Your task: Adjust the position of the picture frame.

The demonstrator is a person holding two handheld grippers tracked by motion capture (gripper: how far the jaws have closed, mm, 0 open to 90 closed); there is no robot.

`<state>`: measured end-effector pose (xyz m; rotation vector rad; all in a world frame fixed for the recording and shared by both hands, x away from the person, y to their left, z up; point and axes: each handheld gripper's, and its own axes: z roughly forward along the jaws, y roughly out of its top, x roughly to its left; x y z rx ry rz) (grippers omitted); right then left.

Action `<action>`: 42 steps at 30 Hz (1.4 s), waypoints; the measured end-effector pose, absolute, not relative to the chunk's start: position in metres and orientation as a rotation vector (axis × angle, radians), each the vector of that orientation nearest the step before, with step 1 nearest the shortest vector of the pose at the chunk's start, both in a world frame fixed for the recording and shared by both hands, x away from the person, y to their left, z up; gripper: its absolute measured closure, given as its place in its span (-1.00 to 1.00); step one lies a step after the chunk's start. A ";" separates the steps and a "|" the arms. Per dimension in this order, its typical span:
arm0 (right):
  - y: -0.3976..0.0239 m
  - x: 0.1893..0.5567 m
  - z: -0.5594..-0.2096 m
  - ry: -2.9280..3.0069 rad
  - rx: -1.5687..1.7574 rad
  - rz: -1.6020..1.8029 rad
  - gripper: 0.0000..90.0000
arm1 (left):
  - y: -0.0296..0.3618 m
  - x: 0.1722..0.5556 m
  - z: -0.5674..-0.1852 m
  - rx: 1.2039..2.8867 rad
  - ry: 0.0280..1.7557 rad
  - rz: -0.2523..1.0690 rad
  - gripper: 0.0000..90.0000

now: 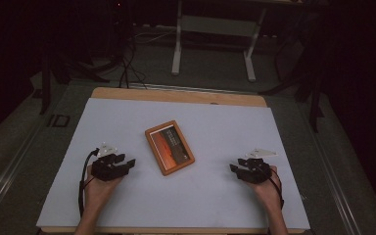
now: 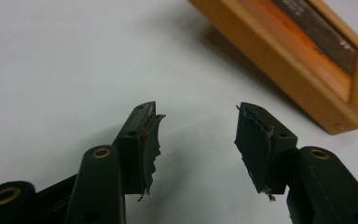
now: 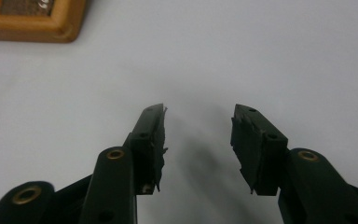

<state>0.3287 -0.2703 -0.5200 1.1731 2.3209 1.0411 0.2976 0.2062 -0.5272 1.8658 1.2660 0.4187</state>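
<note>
While the wooden picture frame (image 1: 169,147) lies flat mid-table between both hands, the left gripper (image 1: 127,163) and right gripper (image 1: 235,170) stand apart and empty. Each should probably take an opposite long edge squarely before lifting.

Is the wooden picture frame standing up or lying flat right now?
Lying flat. The picture frame rests face up on the white table, its long sides angled, between the left gripper and right gripper, touching neither.

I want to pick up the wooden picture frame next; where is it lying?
In the high view the picture frame lies flat near the middle of the white tabletop, between the left gripper and the right gripper, touching neither.
</note>
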 end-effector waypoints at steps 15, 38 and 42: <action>-0.240 0.333 -0.503 2.370 1.058 1.128 0.56 | 0.192 0.298 -0.512 1.909 1.162 0.351 0.21; -0.178 0.357 -0.495 2.437 0.933 1.199 0.39 | 0.164 0.296 -0.514 2.003 1.040 0.282 0.65; -0.173 0.359 -0.496 2.444 0.924 1.198 0.36 | 0.159 0.295 -0.515 2.023 1.018 0.268 0.75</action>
